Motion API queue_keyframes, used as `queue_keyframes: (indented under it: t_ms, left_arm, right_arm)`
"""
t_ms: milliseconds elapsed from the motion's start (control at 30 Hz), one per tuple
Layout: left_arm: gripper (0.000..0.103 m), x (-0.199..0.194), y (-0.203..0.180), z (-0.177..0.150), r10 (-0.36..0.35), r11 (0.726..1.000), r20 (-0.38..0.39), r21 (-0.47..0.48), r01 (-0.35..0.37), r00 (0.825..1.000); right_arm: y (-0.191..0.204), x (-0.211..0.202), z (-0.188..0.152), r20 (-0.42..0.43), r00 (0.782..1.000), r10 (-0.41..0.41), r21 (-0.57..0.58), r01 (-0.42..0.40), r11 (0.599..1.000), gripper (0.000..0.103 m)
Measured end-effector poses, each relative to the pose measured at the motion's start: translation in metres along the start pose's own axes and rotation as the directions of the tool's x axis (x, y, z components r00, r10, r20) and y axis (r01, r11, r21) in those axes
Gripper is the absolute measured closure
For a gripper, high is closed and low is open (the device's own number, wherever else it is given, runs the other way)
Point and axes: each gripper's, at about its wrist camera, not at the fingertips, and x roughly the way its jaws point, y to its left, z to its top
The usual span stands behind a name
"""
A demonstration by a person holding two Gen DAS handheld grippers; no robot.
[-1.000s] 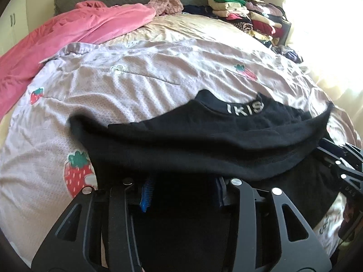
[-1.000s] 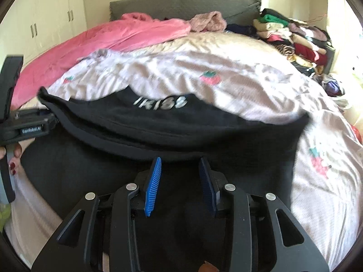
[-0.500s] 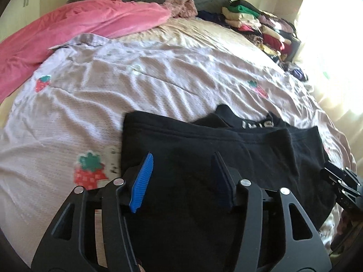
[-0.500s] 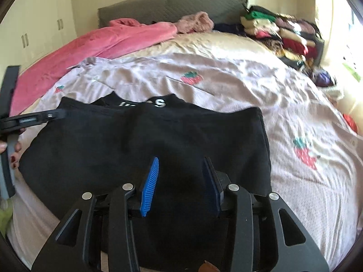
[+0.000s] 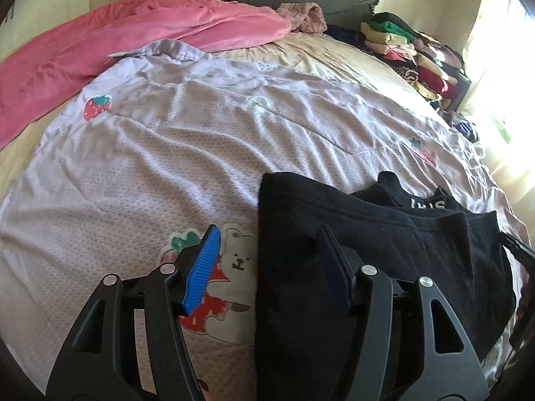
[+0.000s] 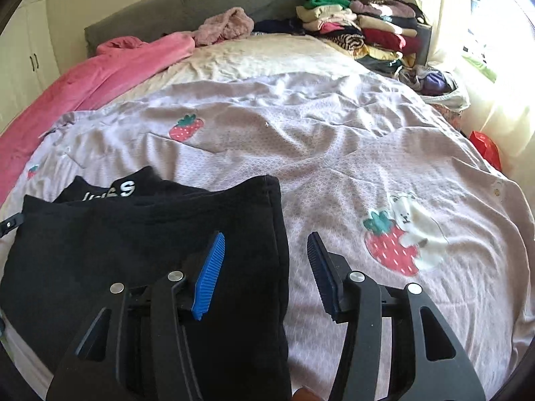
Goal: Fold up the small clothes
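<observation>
Evidently soft and limp, the folded black garment (image 5: 367,267) is best pinched at its side edges; both grippers (image 5: 267,267) (image 6: 267,267) are opening, fingers empty.

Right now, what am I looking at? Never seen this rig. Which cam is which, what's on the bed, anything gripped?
There is no robot arm: a person carries a two-finger gripper in each hand, each with a fisheye camera looking along its fingers. One picture is from the left gripper, the other from the right gripper. The blue ribbed strips are the grip pads.

On the bed lies a lilac quilt with strawberry prints, and on it a black garment, folded over, with white lettering at its collar. Further back are a pink blanket and a stack of folded clothes.

Nothing is gripped: both sets of jaws are opening, straddling the garment's side edges, pads clear of the cloth.
</observation>
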Motion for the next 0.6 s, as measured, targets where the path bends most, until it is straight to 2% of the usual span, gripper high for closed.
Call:
queue_keyframes:
  t_ms: [67,133,200,300,433,600]
  left_arm:
    - [0.051,0.0,-0.006,-0.002,-0.001,1.0,0.008,0.024,0.001,1.0]
    - [0.058,0.001,-0.01,-0.003,-0.003,0.999,0.01,0.04,0.002,1.0]
    - [0.083,0.001,-0.013,-0.004,0.0,0.999,0.014,0.053,-0.001,1.0]
    - [0.097,-0.002,-0.018,-0.005,0.006,0.997,0.026,0.083,-0.009,1.0]
    - [0.099,-0.011,-0.015,0.0,-0.02,0.997,0.052,0.071,0.016,0.998]
    - [0.1,-0.025,-0.007,0.009,-0.048,0.999,0.102,0.031,0.045,0.994]
  right_arm:
    - [-0.001,0.006,0.005,-0.004,1.0,0.008,0.003,-0.008,1.0,0.053]
    - [-0.001,0.01,0.008,-0.01,1.0,0.026,0.003,-0.026,1.0,0.057]
    - [0.001,0.014,0.008,-0.024,0.998,0.051,-0.003,-0.051,0.999,0.08]
    - [0.001,0.011,0.006,-0.002,0.998,0.061,0.0,-0.061,0.998,0.093]
    - [-0.017,-0.003,0.008,0.058,0.992,0.115,0.098,-0.12,0.988,0.094]
    - [-0.038,-0.007,0.013,0.089,0.987,0.136,0.199,-0.151,0.968,0.095]
